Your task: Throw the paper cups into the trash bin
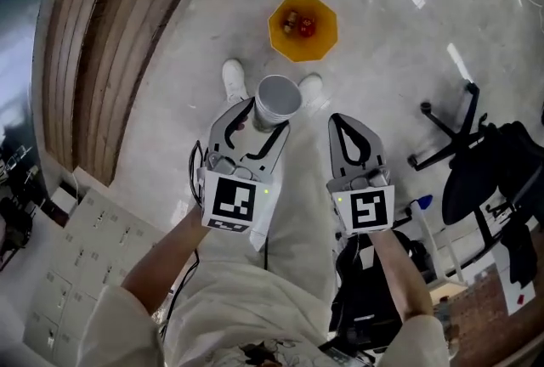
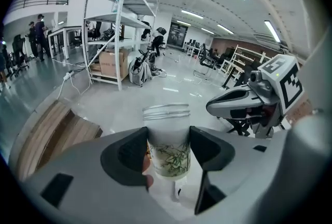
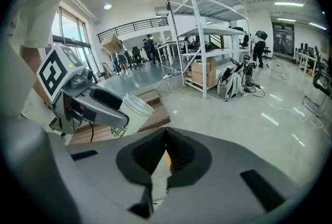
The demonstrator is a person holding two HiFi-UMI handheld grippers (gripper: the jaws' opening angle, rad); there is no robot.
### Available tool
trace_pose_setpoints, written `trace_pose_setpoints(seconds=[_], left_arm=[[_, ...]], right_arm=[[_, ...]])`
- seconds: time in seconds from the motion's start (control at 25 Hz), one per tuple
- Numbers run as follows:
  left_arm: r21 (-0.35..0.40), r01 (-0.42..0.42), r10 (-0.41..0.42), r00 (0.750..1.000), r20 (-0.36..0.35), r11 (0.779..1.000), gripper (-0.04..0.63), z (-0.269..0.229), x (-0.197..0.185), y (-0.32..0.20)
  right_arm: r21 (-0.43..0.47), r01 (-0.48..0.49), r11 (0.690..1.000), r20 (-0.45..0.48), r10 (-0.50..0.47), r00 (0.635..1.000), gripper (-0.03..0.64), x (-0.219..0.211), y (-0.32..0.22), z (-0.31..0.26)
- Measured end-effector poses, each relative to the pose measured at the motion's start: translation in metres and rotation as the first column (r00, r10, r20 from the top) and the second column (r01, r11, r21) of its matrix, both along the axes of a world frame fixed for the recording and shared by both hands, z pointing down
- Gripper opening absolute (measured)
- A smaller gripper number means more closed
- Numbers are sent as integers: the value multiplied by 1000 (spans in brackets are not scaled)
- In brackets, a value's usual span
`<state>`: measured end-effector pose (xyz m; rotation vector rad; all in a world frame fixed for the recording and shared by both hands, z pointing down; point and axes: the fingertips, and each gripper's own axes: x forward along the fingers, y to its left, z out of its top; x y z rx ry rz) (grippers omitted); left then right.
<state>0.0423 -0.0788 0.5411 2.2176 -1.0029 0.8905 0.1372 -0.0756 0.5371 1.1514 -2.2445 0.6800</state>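
Observation:
A white paper cup [image 1: 276, 100] printed with green bamboo sits between the jaws of my left gripper [image 1: 260, 115], which is shut on it. In the left gripper view the cup [image 2: 167, 141] stands upright, rim up, pinched at its sides. My right gripper [image 1: 343, 127] hangs beside it to the right, shut with nothing held, its jaw tips meeting [image 3: 165, 136]. From the right gripper view the cup [image 3: 133, 111] shows at the left. The orange octagonal trash bin [image 1: 303, 28] stands on the floor ahead, with a few things inside.
Wooden planks [image 1: 110, 42] lie on the floor at the left. A black office chair [image 1: 480, 161] stands at the right. My white shoes [image 1: 235, 78] are just behind the bin. White metal shelving [image 2: 116, 21] and people stand far off.

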Motion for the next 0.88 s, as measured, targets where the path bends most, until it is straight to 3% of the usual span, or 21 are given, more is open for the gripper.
trace_pose_setpoints(seconds=[0.24,0.36,0.68,0.88], left_arm=[[-17,16,-16,1000,-7,1000,267,71,7,-9],[-29,40,-40,999,9,999,267,110,8,-18],[-101,107,-104,994,29,989,267,228,25,-56],[-133,95,-88,994,61,987,267,292,33,-62]], right_arm=[[-34,12,999,-24,-13,1000,0,-9,-5,71],[-70,-21,997,4,21,1000,0,-16,-11,103],[-78,-106,991,-59,102,993,0,-3,-39,197],[-83,-121,989,-74,115,991,0,-1,-50,246]])
